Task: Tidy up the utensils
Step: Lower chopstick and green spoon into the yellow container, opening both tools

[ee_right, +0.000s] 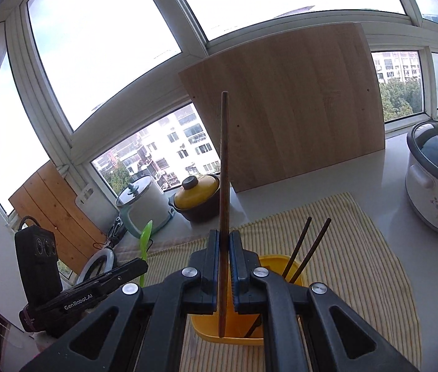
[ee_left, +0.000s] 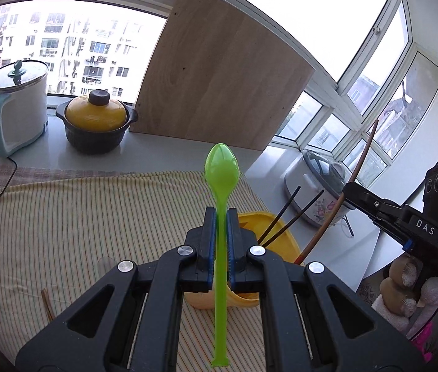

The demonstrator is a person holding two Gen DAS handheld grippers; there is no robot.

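Clamped in my left tool [ee_left: 220, 217] is one green plastic spoon [ee_left: 221, 167], bowl up, held over the striped cloth [ee_left: 64, 217] on the tabletop. My right tool [ee_right: 224, 238] is pinching one brown chopstick [ee_right: 224, 155] upright. Two dark chopsticks [ee_right: 307, 248] stand in the one yellow holder [ee_right: 273, 262] just below.

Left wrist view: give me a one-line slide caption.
Left gripper shut on a green plastic spoon above a yellow plastic utensil holder with two dark chopsticks on a striped cloth.
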